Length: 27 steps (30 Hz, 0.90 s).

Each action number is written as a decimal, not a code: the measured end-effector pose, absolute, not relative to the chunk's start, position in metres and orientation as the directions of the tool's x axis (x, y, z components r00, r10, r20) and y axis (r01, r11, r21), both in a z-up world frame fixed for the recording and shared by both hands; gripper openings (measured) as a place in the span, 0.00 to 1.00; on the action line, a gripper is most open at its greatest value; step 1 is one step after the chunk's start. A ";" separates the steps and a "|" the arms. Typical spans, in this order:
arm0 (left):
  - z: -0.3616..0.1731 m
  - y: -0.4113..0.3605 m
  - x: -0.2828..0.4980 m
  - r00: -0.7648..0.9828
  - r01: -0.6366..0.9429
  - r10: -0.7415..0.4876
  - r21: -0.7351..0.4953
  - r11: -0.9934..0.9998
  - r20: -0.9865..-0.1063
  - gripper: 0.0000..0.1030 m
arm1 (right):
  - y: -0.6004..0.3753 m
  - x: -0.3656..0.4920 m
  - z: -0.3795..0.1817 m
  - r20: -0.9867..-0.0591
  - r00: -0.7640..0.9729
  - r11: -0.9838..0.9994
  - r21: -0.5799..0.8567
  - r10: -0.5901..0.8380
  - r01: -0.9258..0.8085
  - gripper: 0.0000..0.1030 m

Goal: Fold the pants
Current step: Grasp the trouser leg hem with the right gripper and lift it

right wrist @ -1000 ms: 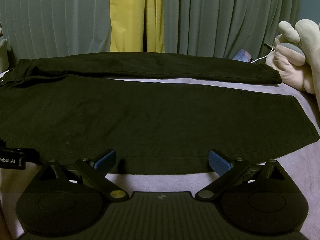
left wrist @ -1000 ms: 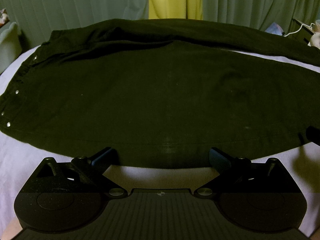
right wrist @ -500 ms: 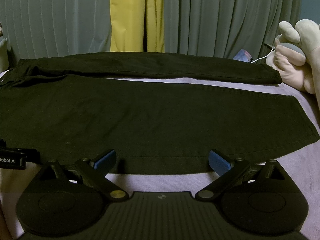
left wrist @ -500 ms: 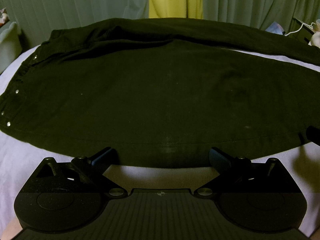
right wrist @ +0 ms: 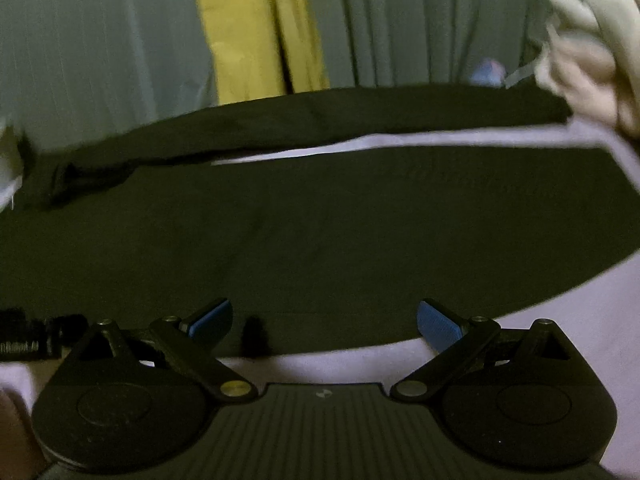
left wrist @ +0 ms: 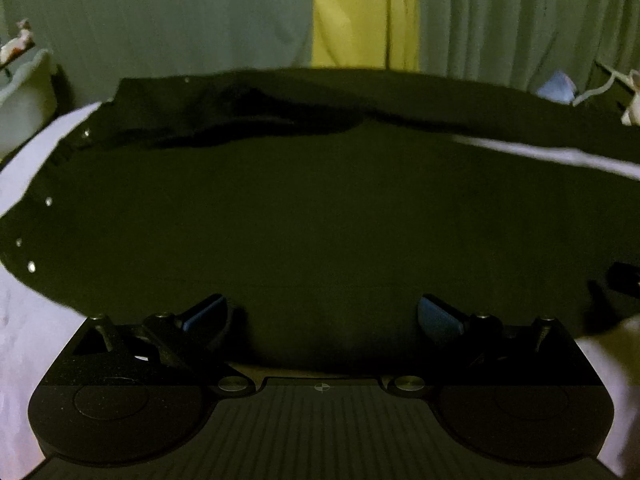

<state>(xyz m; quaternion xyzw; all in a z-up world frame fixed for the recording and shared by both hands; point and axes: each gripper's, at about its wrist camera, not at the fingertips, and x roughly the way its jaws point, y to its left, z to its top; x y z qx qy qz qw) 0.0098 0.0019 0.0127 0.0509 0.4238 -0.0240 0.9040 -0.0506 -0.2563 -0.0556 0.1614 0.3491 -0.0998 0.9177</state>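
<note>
- Curtains hang along the far side of the bed: grey-green folds with a yellow panel between them. Both views are blurred.
- The bed is covered by a pale lilac sheet; bare sheet shows at its near edge and left side in your left view, and at its near right corner in your right view.
- The pants are black and lie flat across the bed, lengthwise along the near edge. The waist end, with small metal studs, is toward the bed's left side; the leg hems are toward its right side.
- The two legs lie side by side, one near and one far, with a thin strip of sheet showing between them toward the hem end.
- A cream plush toy sits at the bed's far right corner, just beside the far leg's hem.
- Your left gripper is over the near edge of the near leg, fingers spread wide, nothing between the blue pads.
- Your right gripper is at the same near edge, farther toward the hems, fingers likewise spread wide and empty; cloth lies between and below the tips.
- A small blue object lies at the bed's far right; too blurred to identify.
</note>
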 end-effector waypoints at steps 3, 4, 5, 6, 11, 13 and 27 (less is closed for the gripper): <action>0.018 0.010 0.026 0.663 0.037 0.012 0.048 0.998 -0.749 1.00 | -0.269 -0.034 -0.056 -0.682 0.727 0.892 0.275 -0.081 0.359 0.96; 0.019 0.012 0.030 0.664 0.027 0.014 0.043 0.999 -0.747 1.00 | -0.273 -0.027 -0.058 -0.691 0.719 0.879 0.300 -0.068 0.371 0.96; 0.019 0.016 0.038 0.670 0.002 0.025 0.036 0.999 -0.742 1.00 | -0.276 -0.020 -0.061 -0.700 0.712 0.866 0.323 -0.053 0.382 0.96; 0.018 0.019 0.043 0.675 -0.019 0.040 0.036 0.999 -0.737 1.00 | -0.279 -0.013 -0.065 -0.708 0.705 0.851 0.341 -0.047 0.400 0.96; 0.017 0.043 0.064 0.732 -0.202 0.241 0.135 0.970 -0.638 1.00 | -0.285 0.016 -0.072 -0.796 0.605 0.849 0.297 -0.033 0.437 0.97; 0.017 0.050 0.065 0.742 -0.269 0.294 0.134 0.954 -0.603 1.00 | -0.284 0.042 -0.064 -0.883 0.470 0.899 0.201 -0.006 0.389 0.96; -0.001 0.010 0.073 0.817 -0.278 0.402 0.330 0.902 -0.413 1.00 | -0.419 0.297 -0.004 -0.830 0.491 0.613 0.248 -0.265 0.750 0.86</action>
